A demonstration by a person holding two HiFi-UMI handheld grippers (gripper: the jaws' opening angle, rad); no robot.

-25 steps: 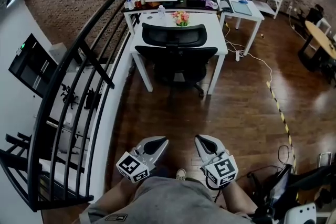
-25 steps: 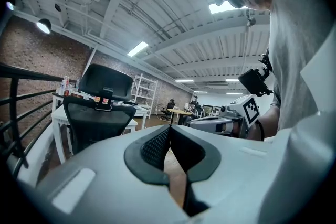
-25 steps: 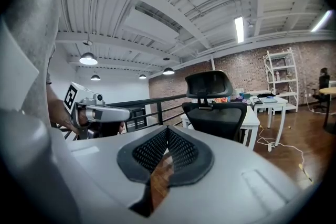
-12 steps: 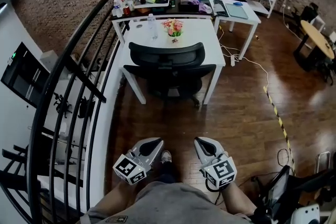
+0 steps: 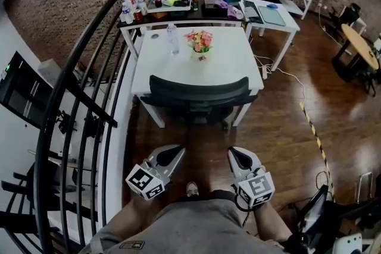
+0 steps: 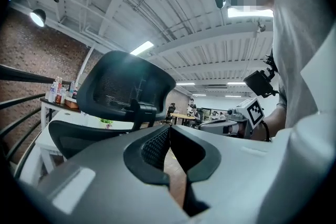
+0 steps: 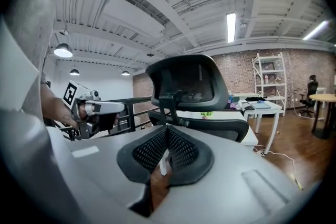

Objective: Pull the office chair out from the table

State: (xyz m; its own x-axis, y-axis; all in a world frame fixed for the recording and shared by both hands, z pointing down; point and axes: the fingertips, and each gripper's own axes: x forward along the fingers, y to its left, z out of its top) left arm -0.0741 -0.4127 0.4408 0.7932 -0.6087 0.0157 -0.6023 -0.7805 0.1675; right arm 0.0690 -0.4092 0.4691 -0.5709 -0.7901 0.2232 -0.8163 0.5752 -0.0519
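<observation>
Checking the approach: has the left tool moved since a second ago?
Yes: the left tool has come forward, nearer the white table and its tucked-in office chair.

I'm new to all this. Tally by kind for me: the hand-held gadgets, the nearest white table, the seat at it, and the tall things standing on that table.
grippers: 2 (left gripper, right gripper)
chair: 1
table: 1
bottle: 1
flowers: 1
Total: 6
</observation>
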